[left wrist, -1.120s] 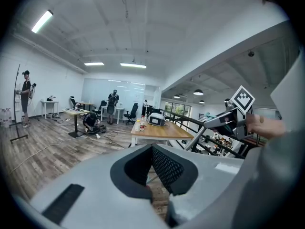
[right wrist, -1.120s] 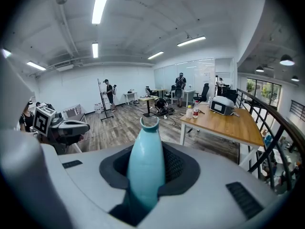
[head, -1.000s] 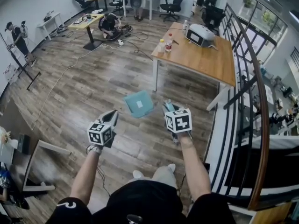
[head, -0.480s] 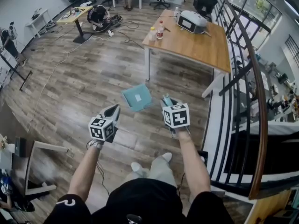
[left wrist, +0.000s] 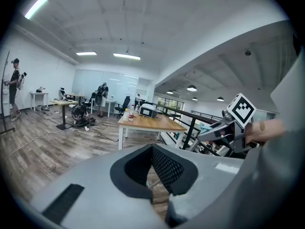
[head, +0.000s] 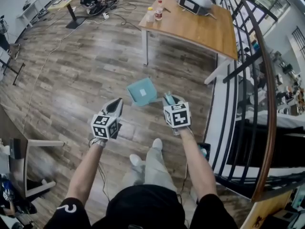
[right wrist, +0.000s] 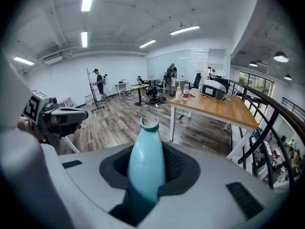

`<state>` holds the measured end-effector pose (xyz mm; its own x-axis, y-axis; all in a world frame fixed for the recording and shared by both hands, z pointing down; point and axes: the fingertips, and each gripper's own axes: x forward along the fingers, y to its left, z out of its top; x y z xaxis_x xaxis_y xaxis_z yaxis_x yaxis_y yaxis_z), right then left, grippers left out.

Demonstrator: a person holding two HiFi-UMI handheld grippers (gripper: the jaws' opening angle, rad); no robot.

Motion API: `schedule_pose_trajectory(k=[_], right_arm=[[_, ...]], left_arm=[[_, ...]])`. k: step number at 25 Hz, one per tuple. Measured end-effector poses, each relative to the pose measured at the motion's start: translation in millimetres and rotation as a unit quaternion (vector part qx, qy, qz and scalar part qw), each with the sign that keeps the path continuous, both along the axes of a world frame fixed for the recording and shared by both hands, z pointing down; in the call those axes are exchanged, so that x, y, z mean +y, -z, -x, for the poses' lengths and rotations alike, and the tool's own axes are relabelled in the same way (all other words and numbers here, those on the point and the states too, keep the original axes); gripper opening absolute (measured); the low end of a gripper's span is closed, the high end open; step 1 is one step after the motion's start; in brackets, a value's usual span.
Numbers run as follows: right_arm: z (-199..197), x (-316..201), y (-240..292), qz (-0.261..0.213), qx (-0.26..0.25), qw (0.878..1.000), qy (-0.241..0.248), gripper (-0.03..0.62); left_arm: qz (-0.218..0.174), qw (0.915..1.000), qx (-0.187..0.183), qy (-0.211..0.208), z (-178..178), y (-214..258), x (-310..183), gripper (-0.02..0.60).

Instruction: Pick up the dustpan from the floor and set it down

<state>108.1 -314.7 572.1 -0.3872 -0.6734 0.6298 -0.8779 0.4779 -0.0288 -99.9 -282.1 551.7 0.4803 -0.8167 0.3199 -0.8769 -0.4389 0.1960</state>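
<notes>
The left gripper [head: 115, 107] sits at the left of the head view, over the wood floor [head: 71, 85], with its marker cube toward the person. In its own view the 2 pads meet at their far tips and nothing lies between them; only a sliver of floor shows through the gap nearer the camera. Just right of it and a little farther out is the teal dustpan [head: 142, 91], its flat pan tilted and lifted clear of the floor, midway between the 2 grippers. The pan's handle [right wrist: 145, 161] runs to the right gripper [head: 170, 99], whose pads pinch it from both sides; the handle's hooked end pokes out past the jaws. Beyond the grippers stands a wooden table [head: 200, 30] on white legs, with 2 bottles [head: 153, 14] at its left corner and a white machine [head: 194, 2] farther back. A dark railing [head: 267, 94] curves down the right side.
</notes>
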Motion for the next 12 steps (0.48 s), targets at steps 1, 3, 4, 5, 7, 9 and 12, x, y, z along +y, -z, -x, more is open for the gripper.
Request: schedule_pose_trajectory(k=[1, 3, 4, 5, 7, 9, 12], right_arm=[[-1.8, -4.1, -10.7, 0.003, 0.002, 1.000, -0.002, 0.087], [-5.2, -12.7, -32.7, 0.010, 0.007, 1.000, -0.006, 0.087], [-7.1, -16.3, -46.1, 0.016, 0.010, 1.000, -0.009, 0.087], [-9.2, -19.2, -61.5, 0.024, 0.013, 1.000, -0.012, 0.087], [-13.3, -26.2, -91.7, 0.037, 0.019, 0.999, -0.017, 0.087], [-18.0, -36.8, -118.2, 0.039, 0.024, 0.999, -0.022, 0.087], [-25.7, -47.2, -155.6, 0.053, 0.029, 0.998, -0.029, 0.087]], left_arm=[[0.003, 1.0000, 0.001, 0.003, -0.9, -8.7, -3.4, -0.002], [0.015, 0.9999, 0.002, 0.007, -2.5, -29.2, -9.6, -0.002], [0.023, 0.9997, 0.002, 0.008, -2.9, -40.7, -12.4, -0.002], [0.031, 0.9995, 0.001, 0.008, -3.2, -52.5, -14.9, -0.002], [0.046, 0.9989, 0.000, 0.010, -4.0, -75.2, -20.0, -0.002], [0.057, 0.9983, 0.001, 0.012, -6.0, -94.5, -26.8, -0.002], [0.072, 0.9973, 0.000, 0.011, -10.8, -122.0, -38.8, -0.002]])
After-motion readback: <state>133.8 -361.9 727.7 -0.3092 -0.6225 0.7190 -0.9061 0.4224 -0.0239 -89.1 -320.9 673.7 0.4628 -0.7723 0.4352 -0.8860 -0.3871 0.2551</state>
